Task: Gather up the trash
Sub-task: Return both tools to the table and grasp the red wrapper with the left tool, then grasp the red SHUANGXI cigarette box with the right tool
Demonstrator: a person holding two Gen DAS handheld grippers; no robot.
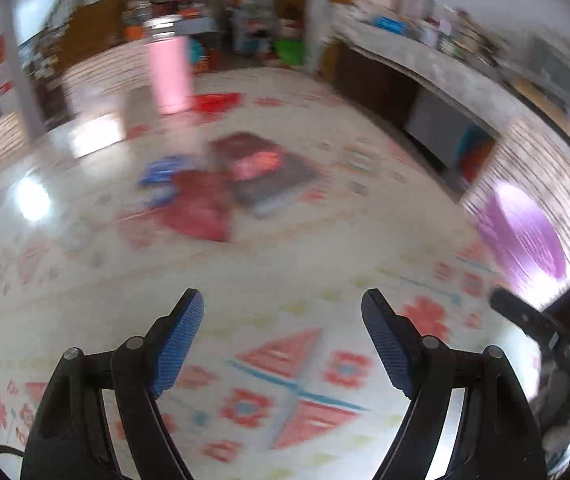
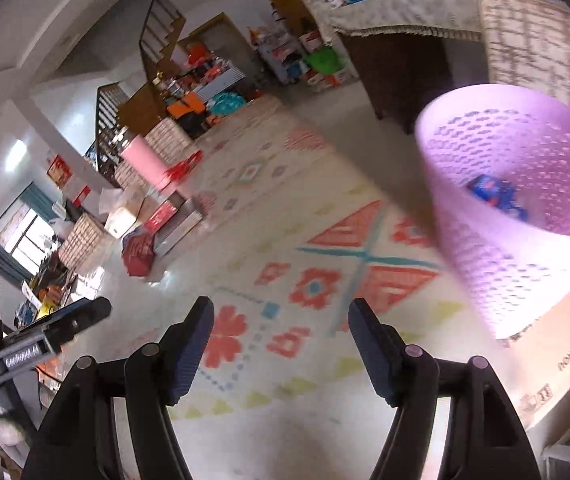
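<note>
With both my left gripper and right gripper spread and empty above the patterned mat, I judge I'm between pickups: blue trash lies in the purple basket, so next I reach the red wrapper by the dark box, short of the pink bin.

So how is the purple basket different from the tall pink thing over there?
The purple basket is wide, open at the top and full of little holes; the pink tube is narrow, with smooth sides. The basket has a blue wrapper inside, while nothing shows inside the pink tube. The basket sits near the right gripper; the pink tube stands far across the patterned floor. Both are round and pastel.
</note>
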